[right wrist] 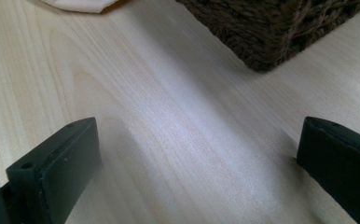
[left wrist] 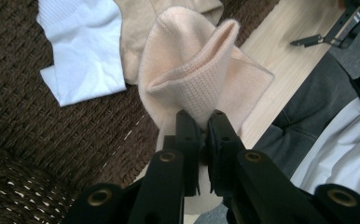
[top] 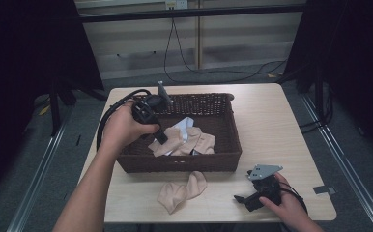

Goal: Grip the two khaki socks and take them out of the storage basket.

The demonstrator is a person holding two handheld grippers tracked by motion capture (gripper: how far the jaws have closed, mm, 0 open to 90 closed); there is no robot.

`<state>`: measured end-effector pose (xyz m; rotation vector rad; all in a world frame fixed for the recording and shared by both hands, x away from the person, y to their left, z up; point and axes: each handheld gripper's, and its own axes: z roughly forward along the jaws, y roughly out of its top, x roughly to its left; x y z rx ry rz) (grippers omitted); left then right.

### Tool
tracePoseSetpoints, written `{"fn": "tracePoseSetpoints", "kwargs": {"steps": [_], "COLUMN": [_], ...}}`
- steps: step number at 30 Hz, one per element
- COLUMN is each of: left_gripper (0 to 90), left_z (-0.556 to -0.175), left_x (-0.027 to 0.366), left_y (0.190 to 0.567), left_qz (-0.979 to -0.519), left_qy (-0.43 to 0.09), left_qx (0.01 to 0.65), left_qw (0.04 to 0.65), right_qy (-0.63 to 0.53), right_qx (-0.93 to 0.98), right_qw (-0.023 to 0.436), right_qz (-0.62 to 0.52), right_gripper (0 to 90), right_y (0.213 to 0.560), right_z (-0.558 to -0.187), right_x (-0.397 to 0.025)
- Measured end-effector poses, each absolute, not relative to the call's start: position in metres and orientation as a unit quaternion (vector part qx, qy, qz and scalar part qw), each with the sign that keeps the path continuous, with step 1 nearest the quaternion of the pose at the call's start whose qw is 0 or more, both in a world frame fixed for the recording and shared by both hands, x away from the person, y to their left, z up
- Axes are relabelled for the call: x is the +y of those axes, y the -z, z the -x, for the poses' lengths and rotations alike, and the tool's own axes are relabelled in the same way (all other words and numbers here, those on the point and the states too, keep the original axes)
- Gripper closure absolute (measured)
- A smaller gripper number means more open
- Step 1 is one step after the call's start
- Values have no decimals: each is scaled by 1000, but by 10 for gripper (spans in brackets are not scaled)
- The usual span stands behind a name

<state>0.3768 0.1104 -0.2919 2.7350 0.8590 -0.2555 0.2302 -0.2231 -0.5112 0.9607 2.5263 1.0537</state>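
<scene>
A dark wicker basket [top: 223, 121] stands mid-table with beige socks and a white sock [left wrist: 82, 51] inside. My left gripper [top: 161, 137] reaches into it and is shut on the cuff of a beige sock [left wrist: 197, 70], lifting it slightly off the basket floor. A second beige sock [top: 182, 191] lies on the table in front of the basket. My right gripper [top: 245, 199] rests low over the table near the front right, jaws wide open with bare wood between them; the basket corner [right wrist: 280, 28] is ahead of it.
The light wooden table [top: 276, 125] has free room right of the basket. Its front edge is close to my right hand. Cables trail over the floor behind the table. A person's grey trousers [left wrist: 308, 116] lie below the table edge.
</scene>
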Motion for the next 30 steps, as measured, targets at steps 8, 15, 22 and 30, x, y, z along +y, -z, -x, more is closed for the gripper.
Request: {"fn": "tracePoseSetpoints", "kwargs": {"steps": [8, 15, 22, 30], "left_gripper": [845, 846, 844, 843], "left_z": [-364, -353, -346, -341], "left_x": [107, 101, 99, 98], "left_y": [301, 311, 321, 332], "left_qz": [-948, -950, -952, -952], "left_qy": [89, 91, 90, 90], "left_qx": [277, 268, 261, 261], "left_qw": [132, 131, 129, 133], "right_qy": [-361, -361, -361, -361], "right_qx": [864, 865, 865, 865], "right_qw": [120, 121, 121, 120], "right_qz": [-329, -328, -328, -328], "right_gripper": [0, 0, 0, 0], "right_y": [511, 511, 511, 511], "right_z": [-230, -230, -230, -230], "right_x": [-223, -223, -223, -223]}}
